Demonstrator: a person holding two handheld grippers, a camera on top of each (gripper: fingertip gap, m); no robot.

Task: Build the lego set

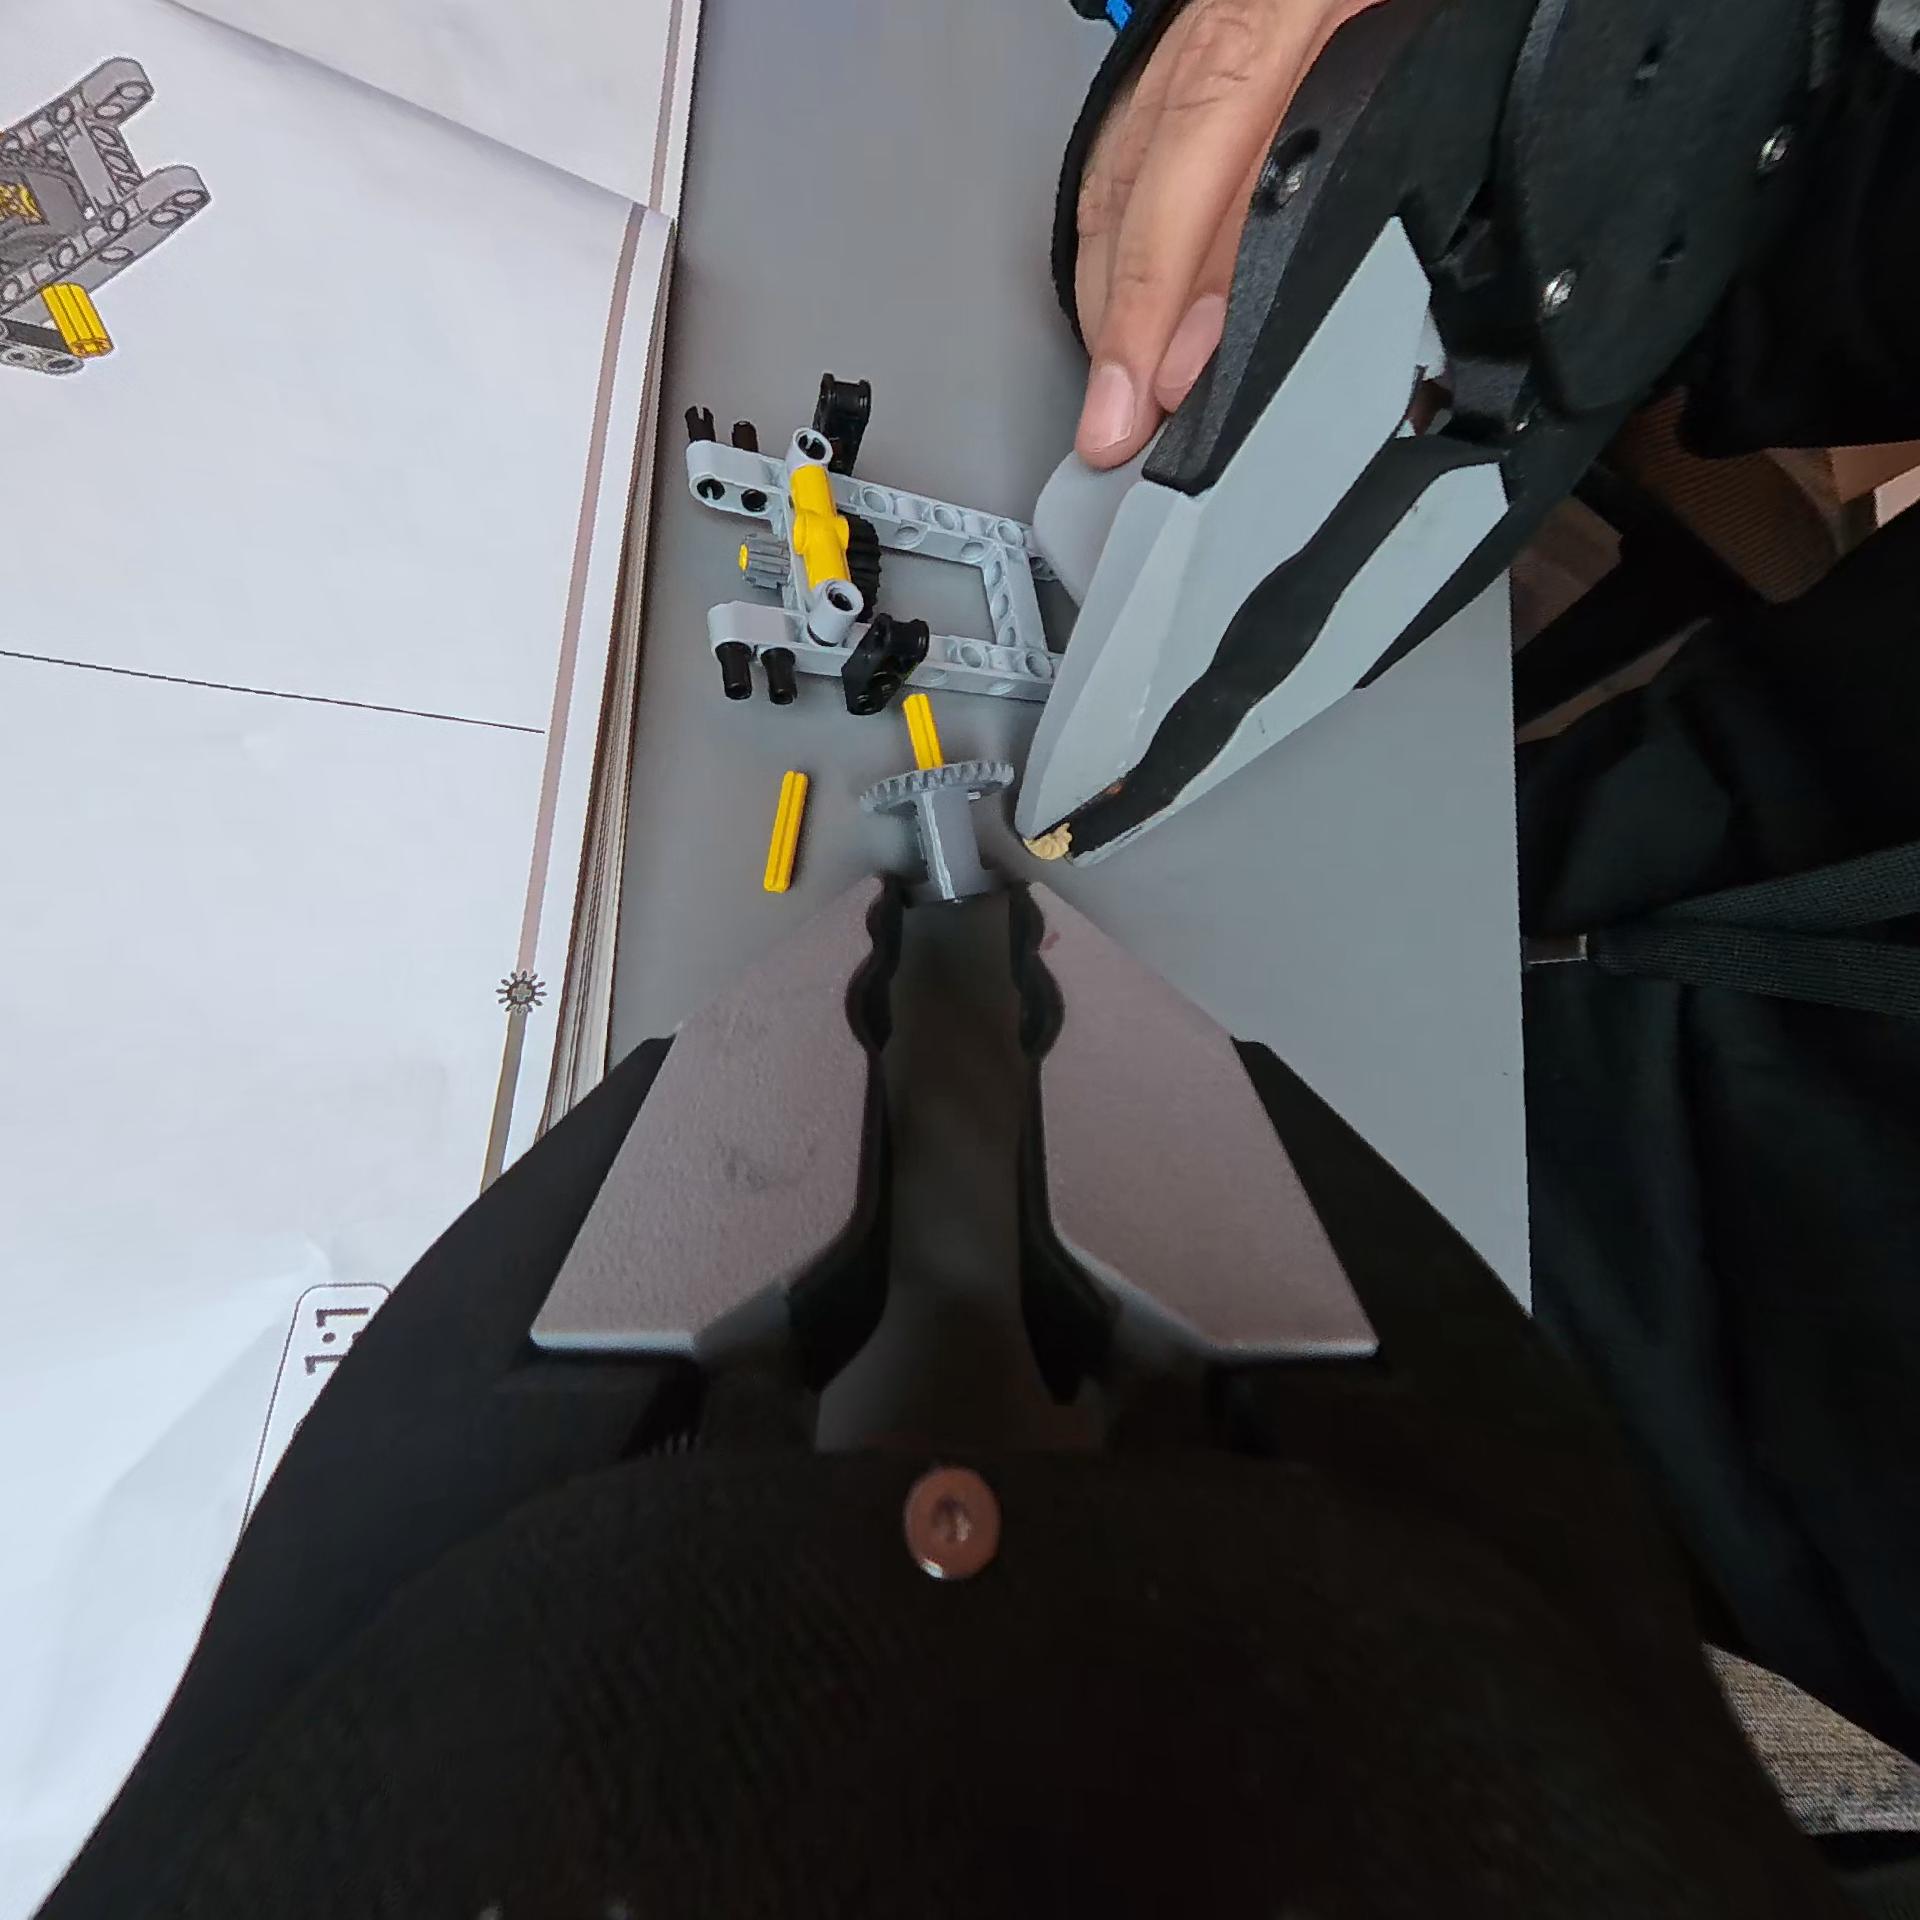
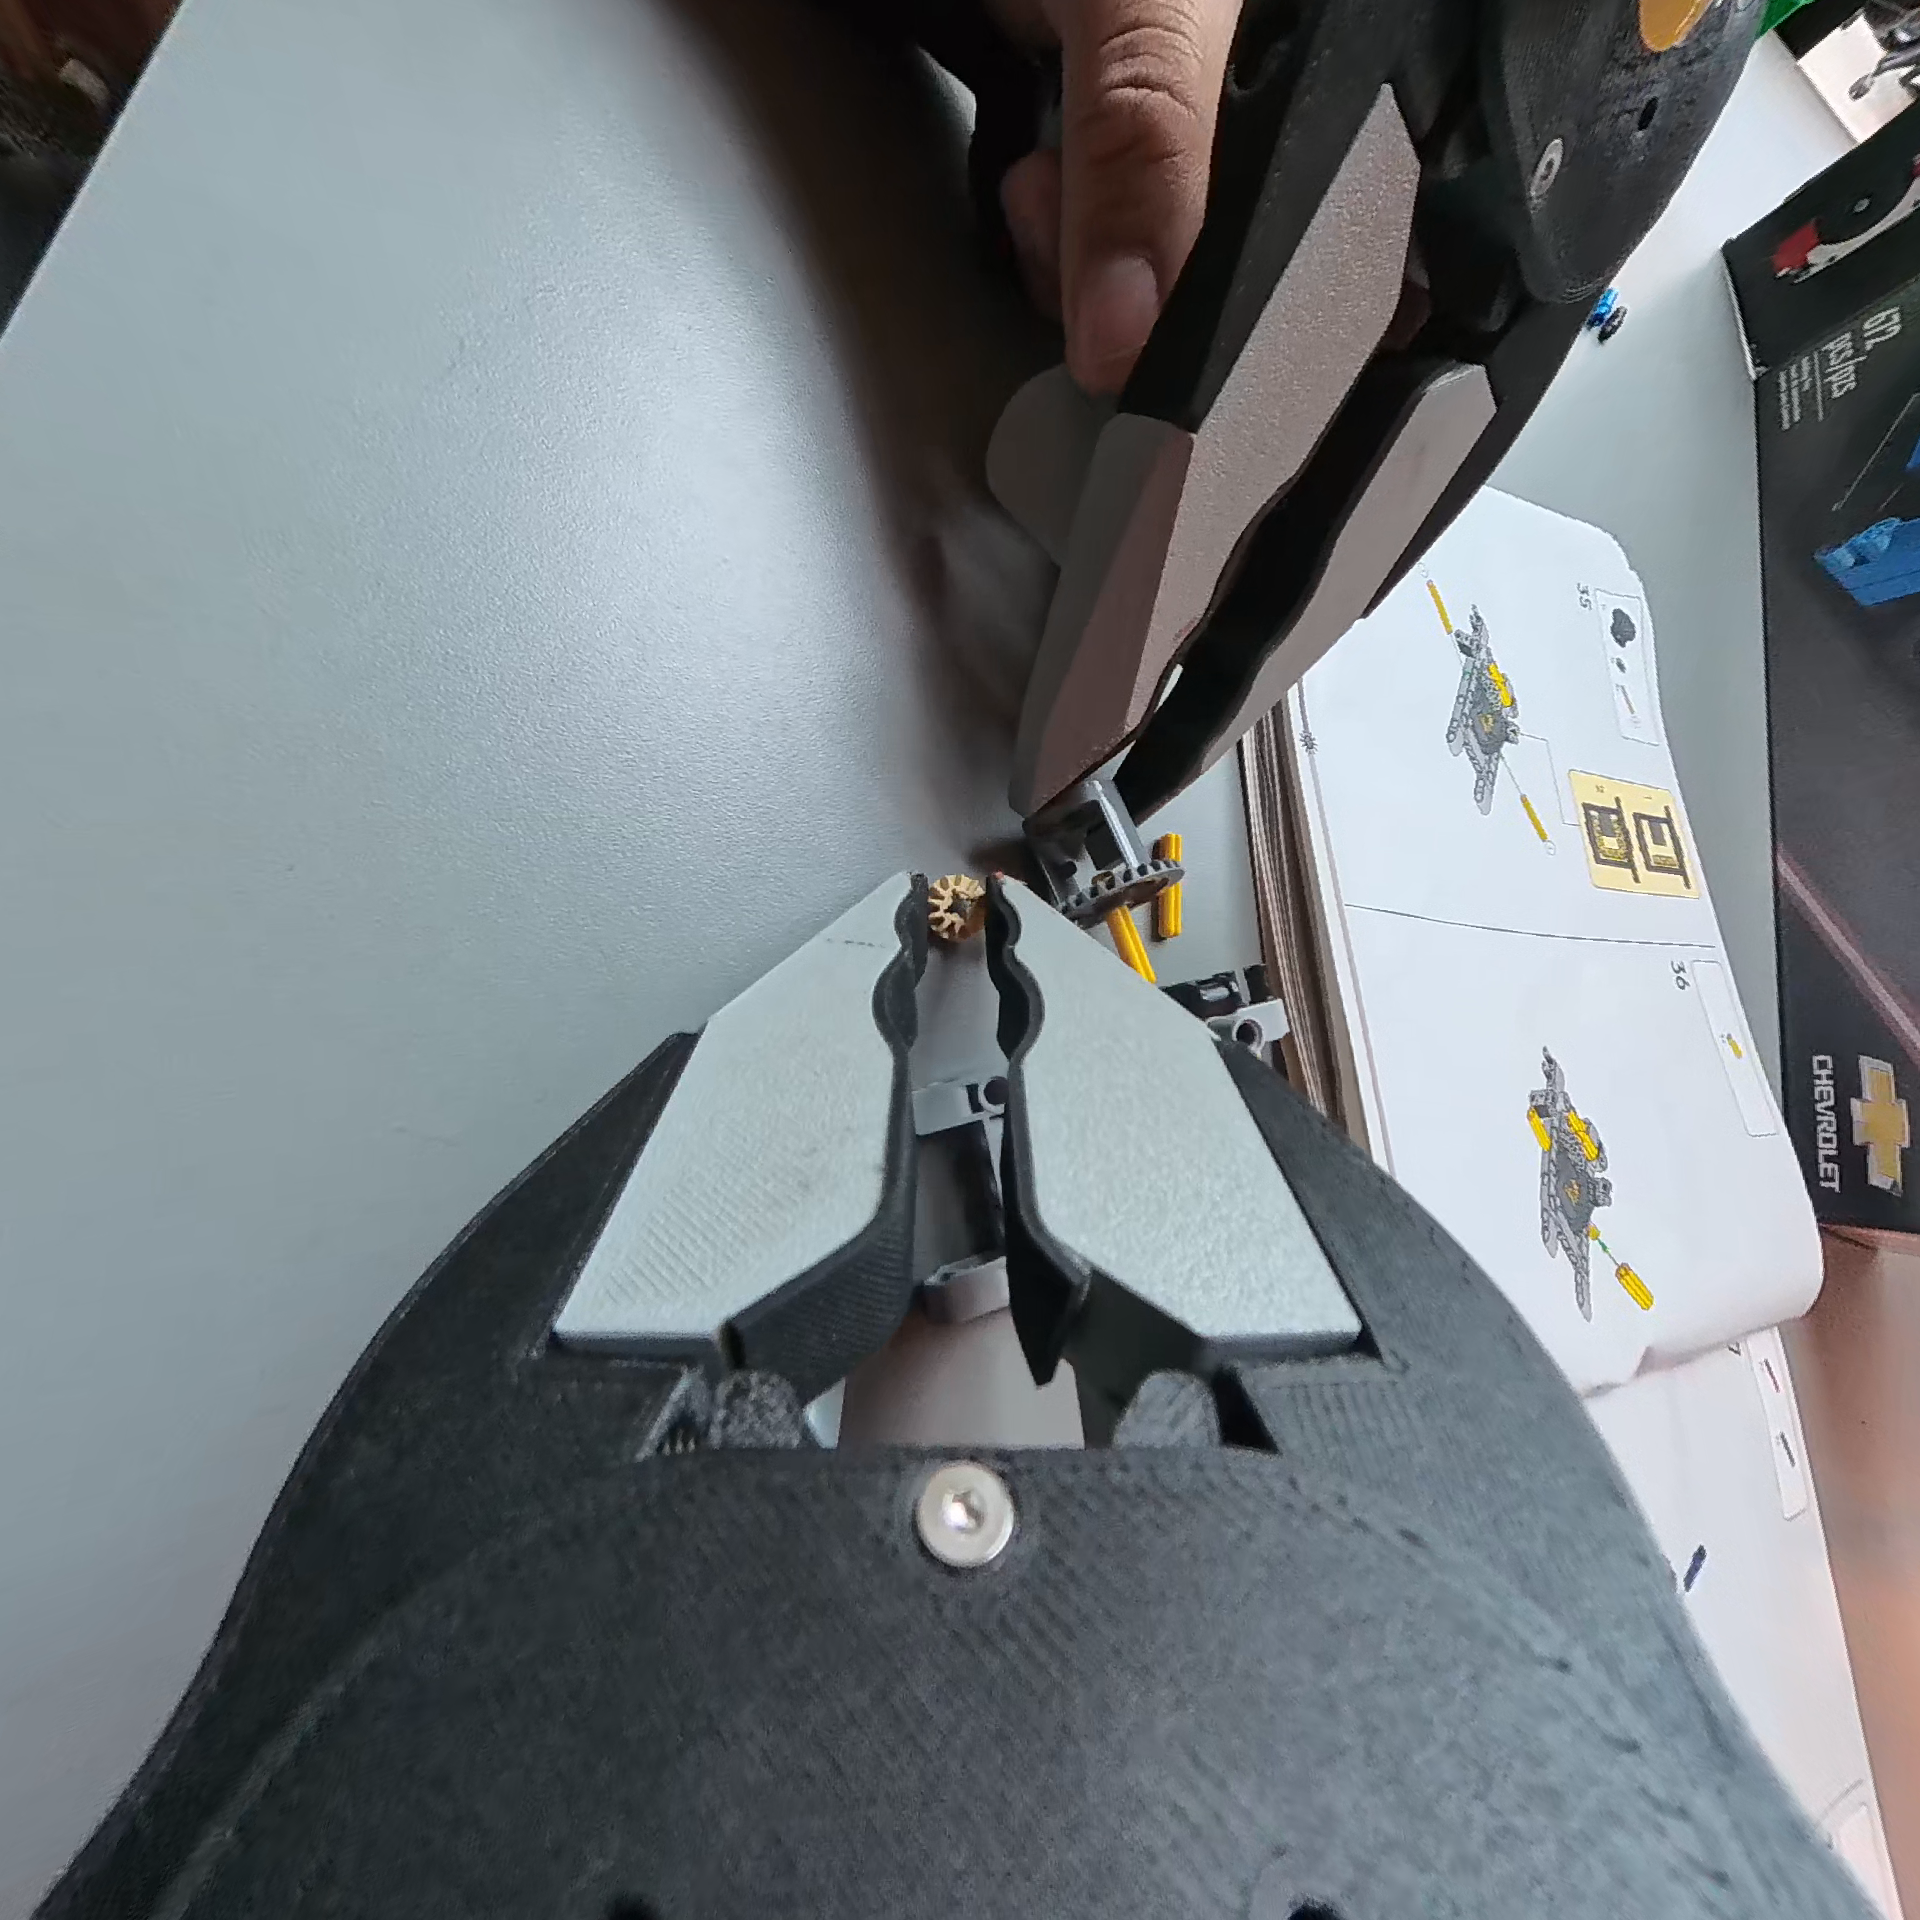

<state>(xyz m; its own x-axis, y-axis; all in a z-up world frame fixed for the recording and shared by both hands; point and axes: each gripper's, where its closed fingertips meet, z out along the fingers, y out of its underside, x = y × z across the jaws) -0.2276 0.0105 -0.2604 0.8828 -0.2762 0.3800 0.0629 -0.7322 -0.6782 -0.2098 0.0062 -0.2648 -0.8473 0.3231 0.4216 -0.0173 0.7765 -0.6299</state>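
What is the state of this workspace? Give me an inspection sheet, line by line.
Surface: grey table, bare around the parts.
Job's things: grey gear housing with a yellow axle through it; tan bevel gear; grey frame assembly; loose yellow axle; open instruction booklet.
Clutter: black set box beyond the booklet.
Grippers: left tool shut on the gear housing; right tool shut on the bevel gear.
Cables: nothing seen.
Surroundings: black straps off the table edge.
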